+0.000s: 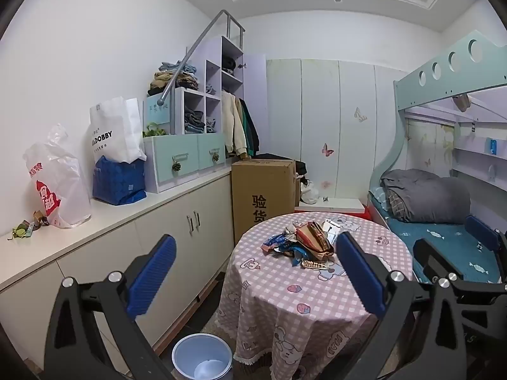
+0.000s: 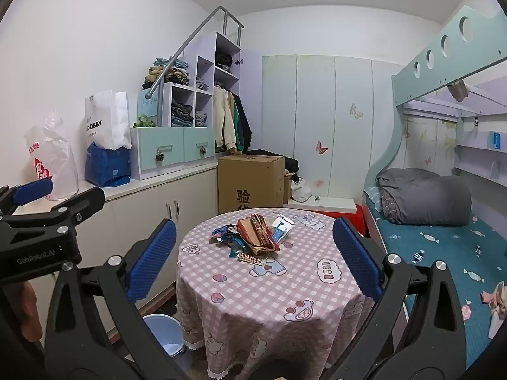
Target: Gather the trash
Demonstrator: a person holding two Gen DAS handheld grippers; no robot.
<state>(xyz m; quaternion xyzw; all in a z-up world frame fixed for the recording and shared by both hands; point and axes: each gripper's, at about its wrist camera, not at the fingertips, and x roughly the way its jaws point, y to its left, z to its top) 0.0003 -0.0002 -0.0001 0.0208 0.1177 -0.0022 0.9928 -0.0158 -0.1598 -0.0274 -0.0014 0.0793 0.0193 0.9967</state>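
Both tongs spread wide, nothing between the blue pads. Left tongs [image 1: 256, 272] and right tongs [image 2: 253, 259] are held back from the round surface [image 1: 355, 288], not touching anything.

Trash pile [image 1: 301, 243] sits on the pink checkered cloth, toward the far half of the surface: brown crumpled packet, blue wrappers, a white-and-blue sachet, a small patterned strip at the near edge of the heap. Same trash pile [image 2: 256, 234] in the right view, closer to centre frame.

Bin [image 1: 202, 356], light blue, on the floor just beside the surface's left side. Left view looks into it: white bottom showing. Right view catches only part of the bin [image 2: 168, 335], half hidden behind the left pad of the right tongs.

Left view only: small wrappers [image 1: 28, 226] on the long white counter near the red-and-white plastic bag [image 1: 54, 180]. In the right view that spot is blocked by the left tongs' body coming in from the left edge.

Right view only: part of a hand [image 2: 30, 310] at lower left, a pink-and-white crumpled item [image 2: 496, 304] on the bed [image 2: 443, 250], and more of the teal mattress. Left view shows the right tongs' black frame at its right edge instead.

Both views: cardboard box [image 1: 264, 196] behind the surface, grey rolled blanket [image 1: 427, 194] on the bed.
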